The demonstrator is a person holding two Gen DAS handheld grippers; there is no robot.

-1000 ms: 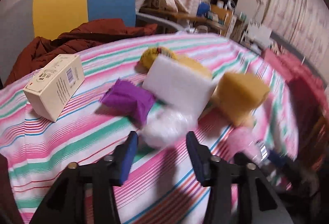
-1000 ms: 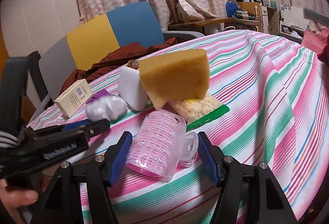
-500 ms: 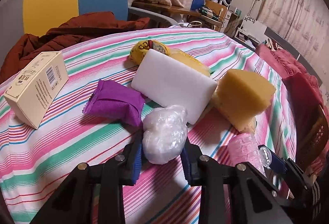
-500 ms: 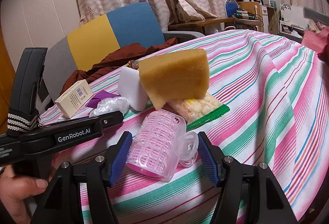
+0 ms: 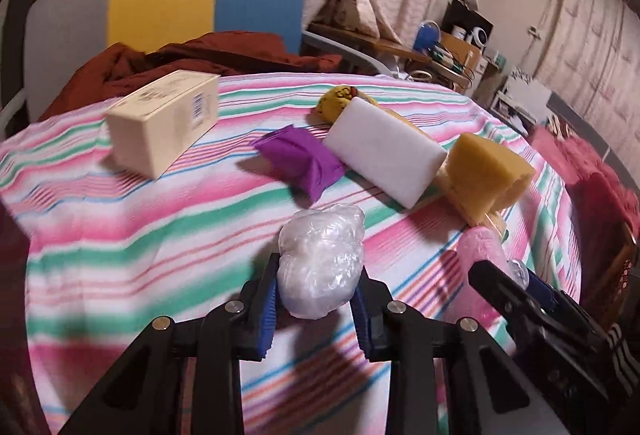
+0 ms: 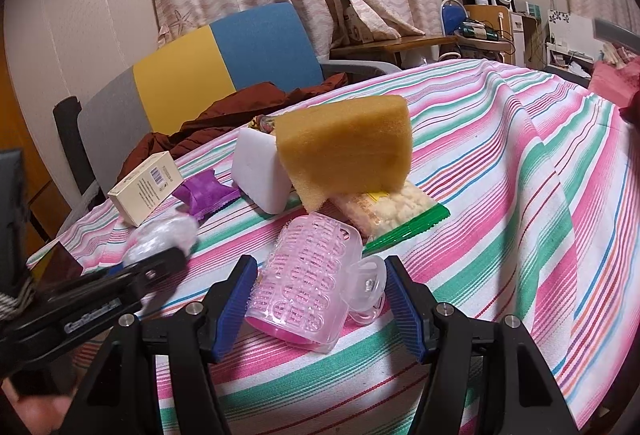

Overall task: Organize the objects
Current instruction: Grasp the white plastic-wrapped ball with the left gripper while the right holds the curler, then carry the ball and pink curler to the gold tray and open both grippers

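My left gripper [image 5: 316, 301] is shut on a crumpled clear plastic wad [image 5: 320, 259], held just above the striped tablecloth [image 5: 120, 235]; the wad [image 6: 164, 239] also shows at the left of the right wrist view. My right gripper [image 6: 320, 299] has its blue pads against both sides of a pink hair roller [image 6: 308, 287] with a clear clip, which rests on the cloth. Beyond lie a cream box [image 5: 164, 119], a purple packet [image 5: 300, 159], a white foam block [image 5: 384, 151] and a yellow sponge [image 5: 484, 175].
A snack bag [image 6: 392, 211] with a green edge sits under the yellow sponge [image 6: 344, 159]. A yellow-and-blue chair [image 6: 224, 63] with a brown garment [image 6: 240, 107] stands behind the table. Red fabric [image 5: 592, 171] lies off the right edge.
The left jaws closed on the plastic wad and drew it back from the purple packet, toward the table's near side. The right gripper and the roller stayed put.
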